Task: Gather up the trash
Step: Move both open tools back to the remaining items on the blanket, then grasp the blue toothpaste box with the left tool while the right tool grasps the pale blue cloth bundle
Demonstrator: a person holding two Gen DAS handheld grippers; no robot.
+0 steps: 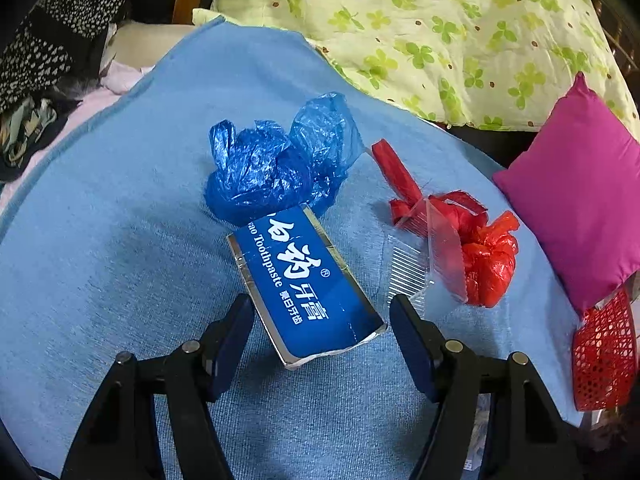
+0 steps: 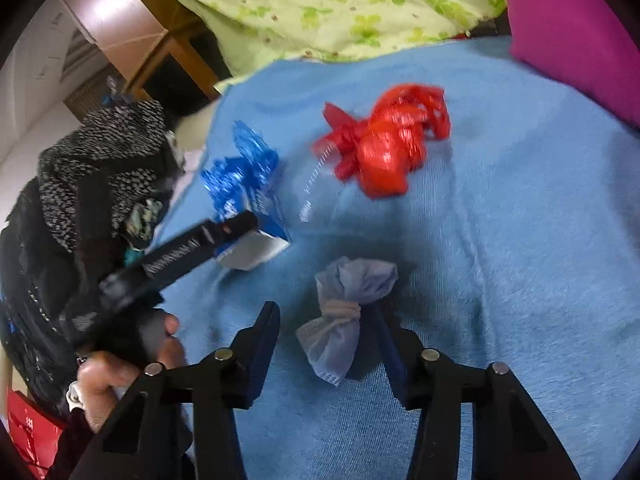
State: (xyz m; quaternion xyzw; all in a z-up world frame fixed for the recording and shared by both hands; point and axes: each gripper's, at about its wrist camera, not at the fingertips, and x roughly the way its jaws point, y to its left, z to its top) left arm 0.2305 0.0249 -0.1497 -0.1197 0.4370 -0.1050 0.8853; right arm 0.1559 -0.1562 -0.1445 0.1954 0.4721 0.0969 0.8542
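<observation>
A blue toothpaste box [image 1: 308,284] lies on the blue blanket [image 1: 120,240], its near end between the fingers of my open left gripper [image 1: 322,312]. A crumpled blue plastic bag [image 1: 276,160] lies just beyond it. A red plastic bag [image 1: 476,240] and a clear plastic comb [image 1: 424,256] lie to the right. In the right wrist view, a knotted grey face mask [image 2: 344,316] lies between the fingers of my open right gripper [image 2: 326,320], close to the right finger. The red bag [image 2: 384,148], blue bag [image 2: 244,176] and my left gripper [image 2: 236,232] at the box show beyond.
A magenta pillow [image 1: 580,192] sits at the right, with a red mesh basket [image 1: 604,356] below it. A green clover quilt [image 1: 400,20] lies at the back. Dark patterned clothes [image 1: 52,40] are piled at the left.
</observation>
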